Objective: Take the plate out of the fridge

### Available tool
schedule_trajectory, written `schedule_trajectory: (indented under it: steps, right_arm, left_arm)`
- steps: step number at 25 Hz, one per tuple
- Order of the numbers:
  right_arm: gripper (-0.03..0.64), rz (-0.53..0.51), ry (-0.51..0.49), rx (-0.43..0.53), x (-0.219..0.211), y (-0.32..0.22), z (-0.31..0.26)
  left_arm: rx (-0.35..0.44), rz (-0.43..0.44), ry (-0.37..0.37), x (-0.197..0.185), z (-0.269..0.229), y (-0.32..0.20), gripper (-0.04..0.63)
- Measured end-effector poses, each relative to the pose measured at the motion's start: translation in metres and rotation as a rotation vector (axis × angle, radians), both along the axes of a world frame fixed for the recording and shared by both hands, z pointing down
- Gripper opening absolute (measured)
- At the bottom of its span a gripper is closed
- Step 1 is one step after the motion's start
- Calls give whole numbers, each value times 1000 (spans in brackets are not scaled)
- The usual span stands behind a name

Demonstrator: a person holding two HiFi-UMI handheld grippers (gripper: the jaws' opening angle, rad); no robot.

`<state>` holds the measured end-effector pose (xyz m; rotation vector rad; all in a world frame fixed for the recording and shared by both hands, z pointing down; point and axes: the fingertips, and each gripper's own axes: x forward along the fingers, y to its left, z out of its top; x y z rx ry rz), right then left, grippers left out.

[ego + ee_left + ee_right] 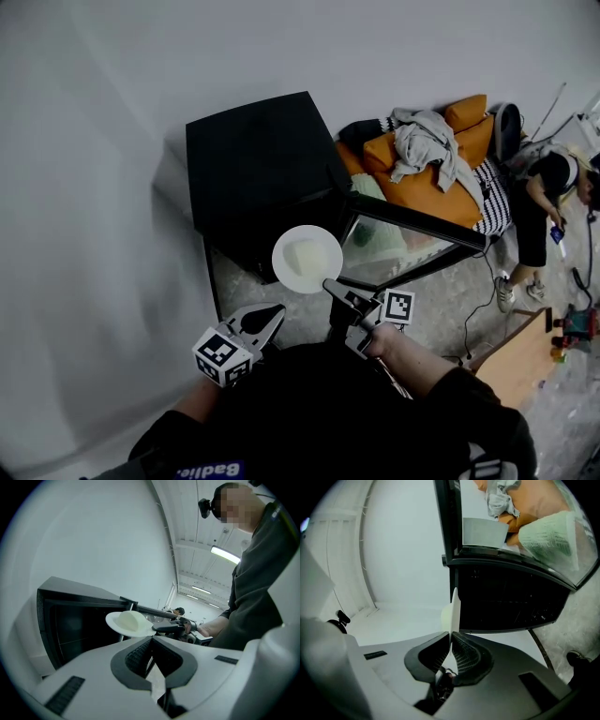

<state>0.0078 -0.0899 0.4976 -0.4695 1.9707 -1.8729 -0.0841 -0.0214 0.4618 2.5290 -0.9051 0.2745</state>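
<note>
A white plate [307,258] with a pale domed lump on it hangs in the air in front of the small black fridge [253,173]. My right gripper [330,286] is shut on the plate's near rim. In the right gripper view the plate [453,611] shows edge-on between the pads. The fridge door [408,246], with its glass pane, stands open to the right. My left gripper [272,317] hovers lower left of the plate, apart from it, jaws together and empty. From the left gripper view, the plate [129,622] floats before the dark fridge opening [70,620].
An orange sofa [441,178] heaped with clothes stands behind the fridge door. A person [544,202] stands at the right, with cables on the floor nearby. A wooden board [511,361] lies at the lower right. A white wall [94,187] runs along the left.
</note>
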Motion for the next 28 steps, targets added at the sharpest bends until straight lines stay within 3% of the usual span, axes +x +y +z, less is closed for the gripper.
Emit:
schedule_trajectory:
  steps: [12, 18, 28]
  right_arm:
    - [21, -55, -46, 87, -36, -25, -66]
    - [22, -23, 2, 96, -54, -53, -67]
    - [23, 110, -4, 46, -75, -107, -58]
  left_arm:
    - [1, -3, -6, 1, 3, -3, -3]
    - [-9, -19, 1, -2, 4, -2, -3]
    - [-15, -55, -2, -14, 6, 5, -3]
